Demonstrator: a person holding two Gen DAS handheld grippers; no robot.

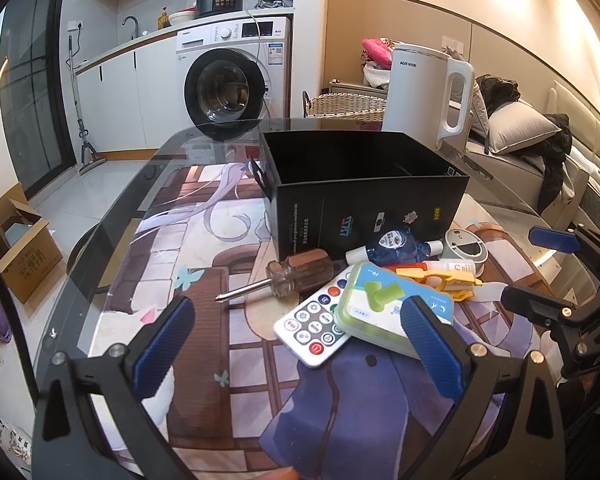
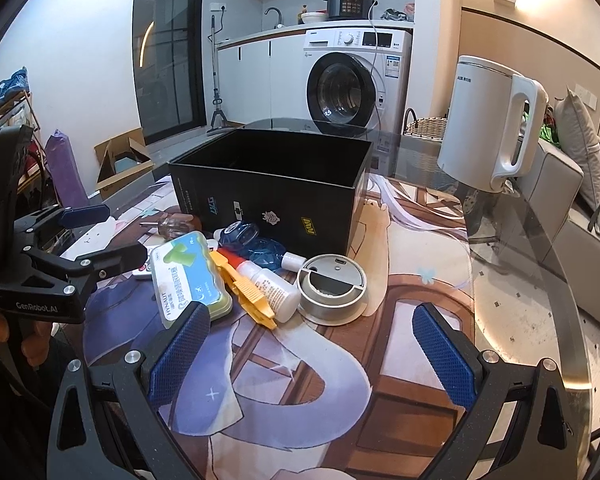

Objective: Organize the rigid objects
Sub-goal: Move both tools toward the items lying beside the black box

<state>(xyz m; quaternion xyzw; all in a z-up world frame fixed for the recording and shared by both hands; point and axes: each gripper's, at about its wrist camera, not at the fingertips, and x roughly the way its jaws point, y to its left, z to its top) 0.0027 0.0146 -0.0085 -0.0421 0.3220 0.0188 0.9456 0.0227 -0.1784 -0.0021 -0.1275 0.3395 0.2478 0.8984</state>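
on the glass table (image 1: 112, 240), nearest you, your left gripper (image 1: 296, 344) hangs with its fingers spread wide, holding nothing; your right gripper (image 2: 312, 356) is spread the same way, also holding nothing. just past the left fingertips lie one white remote (image 1: 310, 326) and one green case (image 1: 384, 306) resting partly on it. one screwdriver (image 1: 278, 278) lies flat beside them, its long axis running left to right, tip pointing left toward the table edge. further on sit one yellow clip (image 2: 246, 288), one white bottle (image 2: 272, 288), one blue tape dispenser (image 2: 256, 246) and one round silver tin (image 2: 332, 288). behind the pile stands one open black box (image 2: 276, 196), then one white kettle (image 2: 492, 120).
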